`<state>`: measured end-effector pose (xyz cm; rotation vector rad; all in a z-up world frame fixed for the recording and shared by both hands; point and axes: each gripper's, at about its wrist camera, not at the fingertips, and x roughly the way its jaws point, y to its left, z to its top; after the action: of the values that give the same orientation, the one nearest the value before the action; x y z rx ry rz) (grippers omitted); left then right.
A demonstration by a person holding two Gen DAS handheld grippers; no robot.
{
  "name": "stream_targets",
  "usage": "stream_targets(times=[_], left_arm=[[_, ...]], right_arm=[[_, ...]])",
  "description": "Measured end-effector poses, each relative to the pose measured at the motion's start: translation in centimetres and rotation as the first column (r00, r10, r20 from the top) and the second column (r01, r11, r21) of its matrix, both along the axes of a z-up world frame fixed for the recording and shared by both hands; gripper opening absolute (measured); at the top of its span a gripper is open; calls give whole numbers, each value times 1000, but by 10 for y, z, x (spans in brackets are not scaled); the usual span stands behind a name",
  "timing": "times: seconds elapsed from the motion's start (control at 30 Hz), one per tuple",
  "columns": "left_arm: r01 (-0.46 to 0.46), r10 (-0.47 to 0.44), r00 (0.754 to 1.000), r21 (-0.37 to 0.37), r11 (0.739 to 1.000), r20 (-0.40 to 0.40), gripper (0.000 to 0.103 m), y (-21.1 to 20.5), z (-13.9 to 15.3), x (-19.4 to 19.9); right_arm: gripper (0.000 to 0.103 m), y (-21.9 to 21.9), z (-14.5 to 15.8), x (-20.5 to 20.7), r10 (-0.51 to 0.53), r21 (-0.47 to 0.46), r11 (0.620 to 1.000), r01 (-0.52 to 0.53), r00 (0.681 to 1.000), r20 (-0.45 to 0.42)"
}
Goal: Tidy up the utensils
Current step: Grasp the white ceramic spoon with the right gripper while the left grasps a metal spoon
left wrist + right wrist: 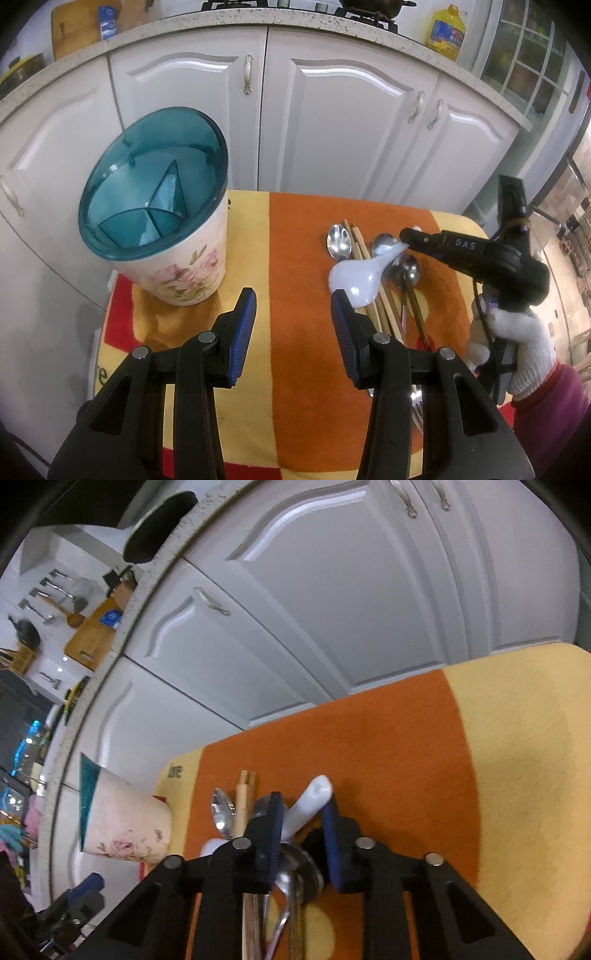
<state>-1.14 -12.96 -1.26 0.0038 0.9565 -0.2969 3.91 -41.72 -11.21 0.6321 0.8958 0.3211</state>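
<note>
My right fingers [303, 818] pinch the white spoon's [360, 275] handle (bowl hanging over the utensil pile [397, 295]); left fingers [293, 314] spread wide, holding nothing.

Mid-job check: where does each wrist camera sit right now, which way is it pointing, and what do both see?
Left wrist: on the open left gripper above the mat, facing the cabinets; shows the floral holder and gloved right hand.
Right wrist: on the right gripper, rolled sideways, low over the utensils, its fingers around the white spoon handle.
Shared: white spoon, holder, metal spoons.
</note>
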Motion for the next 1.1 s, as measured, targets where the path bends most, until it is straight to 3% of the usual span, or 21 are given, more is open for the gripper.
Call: stream_targets(times=[0.3,0.5,0.6,0.8,1.1], left_arm=[[17,-18,999,-31,999,-41,41,-9,-5,6],[35,-39,995,-44,998,-89,41,-26,-20,21],[42,-48,994,-59,997,-98,41,-37,-26,35],[68,-69,993,-11,998,-96,41,-67,-44,66],[84,-82,987,11,996,-139,40,-73,-75,103]], right_arm=[[7,-4,55,-31,73,89,992,-87,987,146],[7,-25,81,-56,92,66,992,-105,979,185],[7,-42,83,-66,65,56,995,-77,981,182],[7,-60,81,-75,31,74,996,-44,984,177],[7,-75,72,-78,31,100,994,-46,988,151]])
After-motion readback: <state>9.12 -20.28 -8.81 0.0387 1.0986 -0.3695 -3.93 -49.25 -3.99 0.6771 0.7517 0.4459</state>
